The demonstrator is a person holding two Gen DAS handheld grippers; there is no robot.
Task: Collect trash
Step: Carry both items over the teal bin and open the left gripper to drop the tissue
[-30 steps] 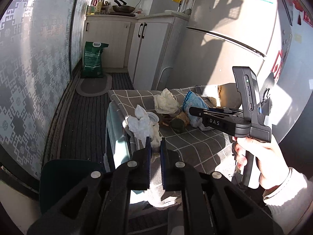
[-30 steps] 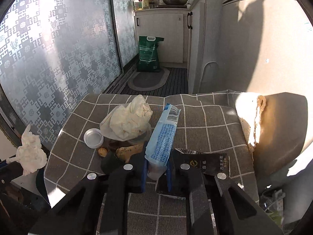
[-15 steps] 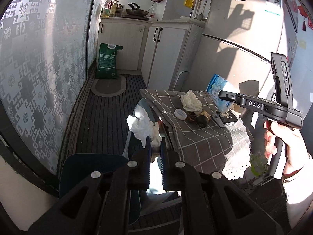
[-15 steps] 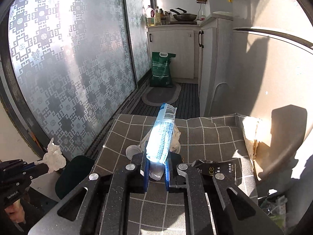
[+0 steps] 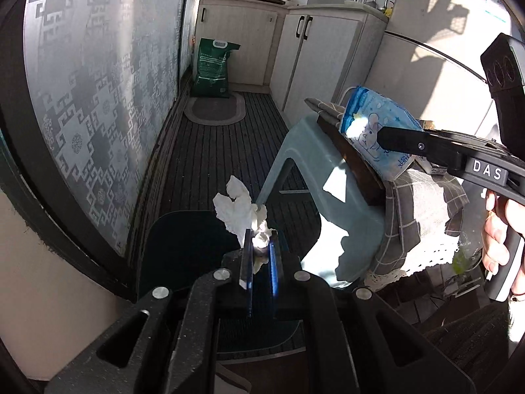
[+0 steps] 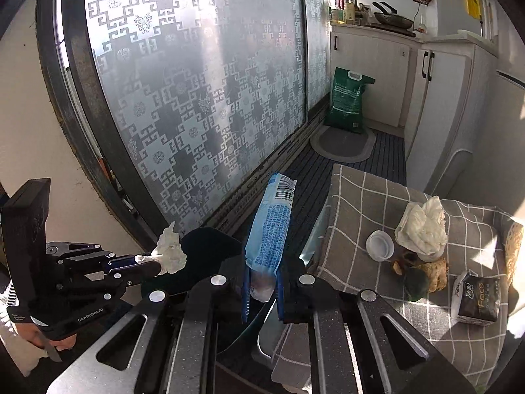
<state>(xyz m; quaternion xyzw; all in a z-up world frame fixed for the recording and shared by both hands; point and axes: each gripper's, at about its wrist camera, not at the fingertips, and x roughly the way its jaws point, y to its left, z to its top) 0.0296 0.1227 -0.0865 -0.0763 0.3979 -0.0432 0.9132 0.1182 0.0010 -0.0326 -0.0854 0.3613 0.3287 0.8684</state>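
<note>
My left gripper (image 5: 261, 256) is shut on a crumpled white tissue (image 5: 242, 210) and holds it over the dark green trash bin (image 5: 183, 246) on the floor; it also shows in the right wrist view (image 6: 170, 256). My right gripper (image 6: 262, 290) is shut on a light blue snack wrapper (image 6: 270, 226), held upright left of the table, above the bin's edge (image 6: 210, 246). The wrapper also shows in the left wrist view (image 5: 377, 131). On the checked tablecloth (image 6: 361, 197) lie a crumpled white tissue (image 6: 423, 226), a white lid (image 6: 380, 244), food scraps (image 6: 423, 272) and a dark tissue pack (image 6: 477, 298).
A pale blue plastic stool (image 5: 328, 190) carries the cloth-covered top. A frosted patterned glass door (image 6: 197, 98) runs along the left. A green sack (image 6: 347, 101) and an oval mat (image 6: 343, 141) lie by white cabinets (image 5: 315, 62). A fridge (image 5: 443, 59) stands behind the table.
Both grippers swung left and down from the table toward the bin. The tissue now hangs over the bin, and the blue wrapper has been carried off the table to the bin's edge.
</note>
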